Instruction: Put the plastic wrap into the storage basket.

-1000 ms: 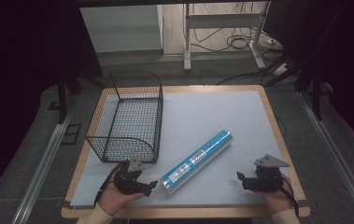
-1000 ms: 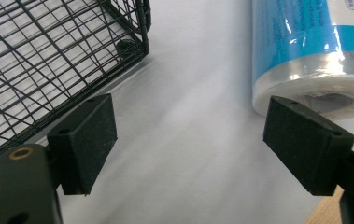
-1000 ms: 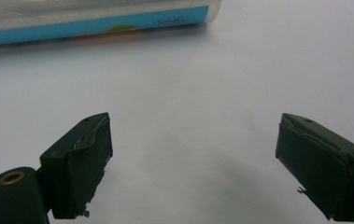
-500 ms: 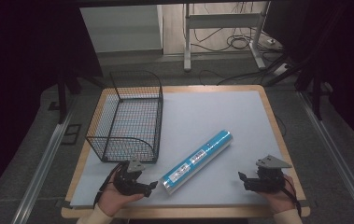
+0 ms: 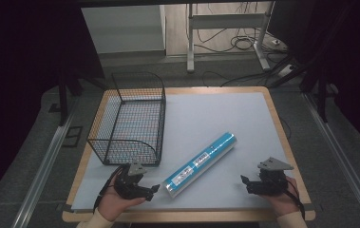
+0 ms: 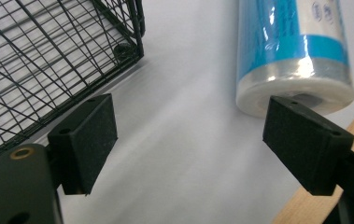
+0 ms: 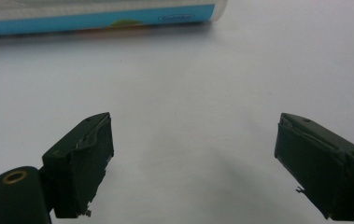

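Both tongs spread, empty; blue roll (image 5: 201, 162) between them, end nearest left tongs (image 5: 155, 189).

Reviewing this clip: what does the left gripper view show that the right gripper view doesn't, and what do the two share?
Left gripper view alone: a corner of the black wire basket, the near round end of the blue roll, and a strip of the table's wooden edge at lower right. Right gripper view alone: the long side of the roll, lying across the top of the picture with its blue label and a small oval logo. Shared: the roll, the white mat, and in each view that gripper's own black fingers standing apart with bare mat between them.
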The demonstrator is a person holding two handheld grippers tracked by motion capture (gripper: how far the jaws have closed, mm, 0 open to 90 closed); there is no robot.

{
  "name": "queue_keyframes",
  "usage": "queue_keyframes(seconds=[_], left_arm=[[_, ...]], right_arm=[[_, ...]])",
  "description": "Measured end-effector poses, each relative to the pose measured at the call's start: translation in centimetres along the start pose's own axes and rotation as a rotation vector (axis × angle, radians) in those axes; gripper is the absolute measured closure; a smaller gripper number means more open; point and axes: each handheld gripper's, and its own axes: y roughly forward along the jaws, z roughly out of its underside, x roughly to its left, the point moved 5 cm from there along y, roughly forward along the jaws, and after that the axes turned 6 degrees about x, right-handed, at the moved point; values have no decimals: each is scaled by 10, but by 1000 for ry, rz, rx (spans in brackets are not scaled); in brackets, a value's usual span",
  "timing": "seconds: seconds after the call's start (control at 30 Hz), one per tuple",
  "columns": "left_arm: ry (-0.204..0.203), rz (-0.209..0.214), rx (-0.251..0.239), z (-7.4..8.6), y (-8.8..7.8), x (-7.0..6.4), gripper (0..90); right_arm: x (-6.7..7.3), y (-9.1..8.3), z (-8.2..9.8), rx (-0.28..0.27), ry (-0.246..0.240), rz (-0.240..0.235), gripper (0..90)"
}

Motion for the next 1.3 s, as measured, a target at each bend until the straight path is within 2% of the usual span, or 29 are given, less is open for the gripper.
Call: queue_keyframes(seconds=[0.23, 0.43, 0.63, 0.97, 1.17, 1.3], left_arm=[[3, 2, 10, -10, -13, -9, 199], [1, 10, 6, -17, -17, -13, 199], [-20, 21, 19, -23, -18, -16, 195], [10, 24, 36, -41, -19, -23, 195], [44, 38, 52, -52, -15, -33, 197], [52, 43, 56, -58, -13, -36, 197]], right_arm=[[-1, -2, 2, -7, -7, 12, 123], [-1, -3, 2, -10, 3, 12, 131], [0, -2, 2, -6, -6, 8, 132], [-1, -2, 2, -10, -9, 7, 135], [-2, -4, 1, -15, -4, 11, 136], [-1, -4, 1, -25, 4, -13, 137]])
